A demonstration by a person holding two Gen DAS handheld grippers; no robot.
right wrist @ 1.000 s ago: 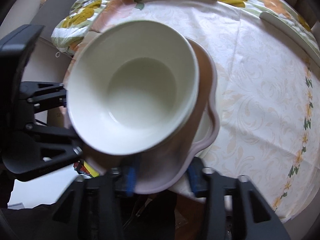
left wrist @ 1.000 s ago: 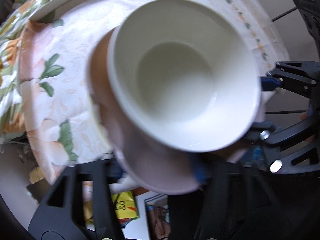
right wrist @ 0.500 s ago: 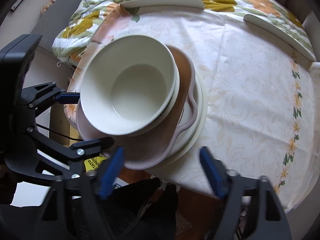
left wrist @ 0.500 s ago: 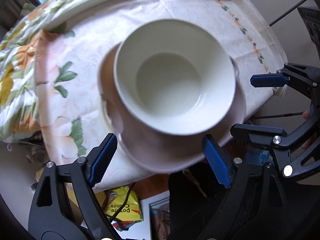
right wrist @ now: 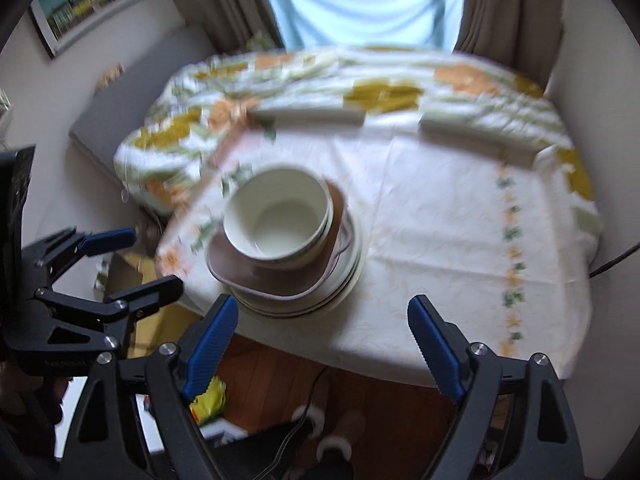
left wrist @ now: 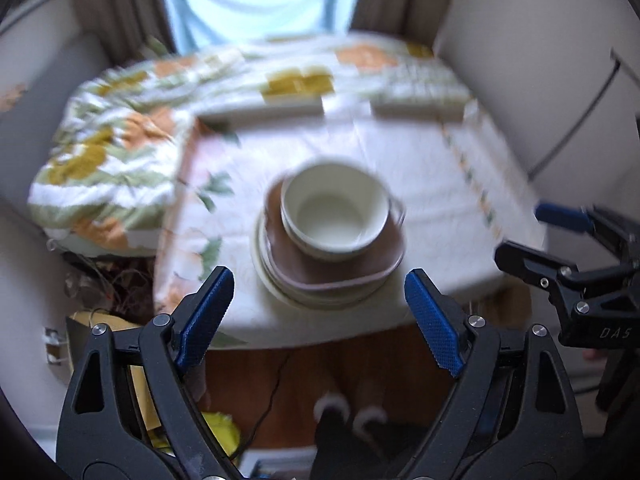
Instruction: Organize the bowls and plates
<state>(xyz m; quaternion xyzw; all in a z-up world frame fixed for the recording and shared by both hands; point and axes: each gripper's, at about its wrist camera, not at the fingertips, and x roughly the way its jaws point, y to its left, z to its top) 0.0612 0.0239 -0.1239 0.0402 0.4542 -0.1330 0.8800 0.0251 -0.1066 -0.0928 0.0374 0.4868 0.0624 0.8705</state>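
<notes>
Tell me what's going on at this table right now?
A person holds two grippers above a stack of dishes near the table's front edge: cream bowls nested on a brown plate, on pale plates. The left gripper and right gripper are both open and empty, clear of the stack. The stacking looks finished.

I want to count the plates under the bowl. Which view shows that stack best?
The right wrist view: the plates show separate rim edges beneath the brown dish, less smeared. The left wrist view shows the same stack under the bowl, but blur merges the rims.
</notes>
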